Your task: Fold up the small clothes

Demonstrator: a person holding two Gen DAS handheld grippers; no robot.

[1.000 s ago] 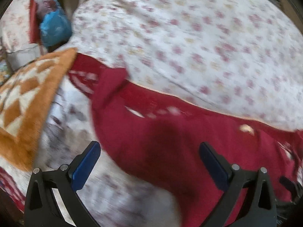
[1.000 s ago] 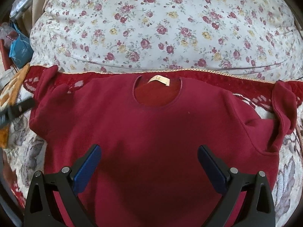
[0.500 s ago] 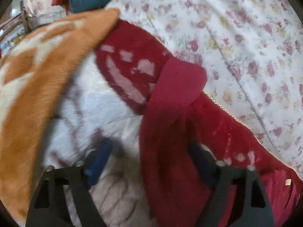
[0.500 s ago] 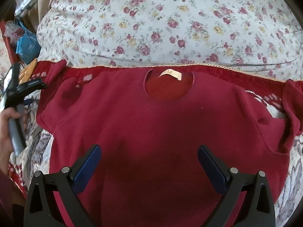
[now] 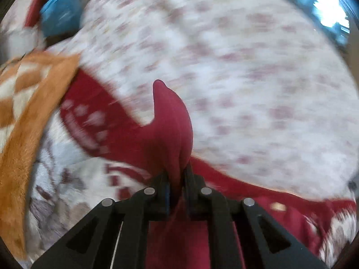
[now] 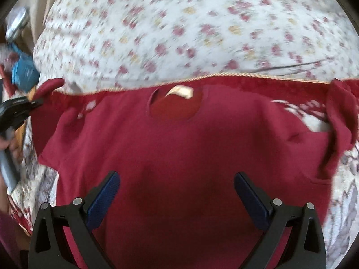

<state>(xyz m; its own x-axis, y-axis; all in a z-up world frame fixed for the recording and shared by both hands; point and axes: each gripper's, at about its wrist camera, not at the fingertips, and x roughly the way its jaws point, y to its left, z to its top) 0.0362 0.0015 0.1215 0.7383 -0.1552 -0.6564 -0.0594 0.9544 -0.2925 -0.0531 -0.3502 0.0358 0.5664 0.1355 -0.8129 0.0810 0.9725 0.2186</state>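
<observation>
A floral duvet (image 6: 179,27) lay behind a patterned bedspread (image 6: 341,213), where the red top (image 6: 179,157) was spread flat, neck label (image 6: 179,91) up. The left gripper (image 5: 177,192) had its fingers clamped on the top's sleeve (image 5: 172,121). The right gripper (image 6: 177,192) hovered over the top, fingers wide apart.
</observation>
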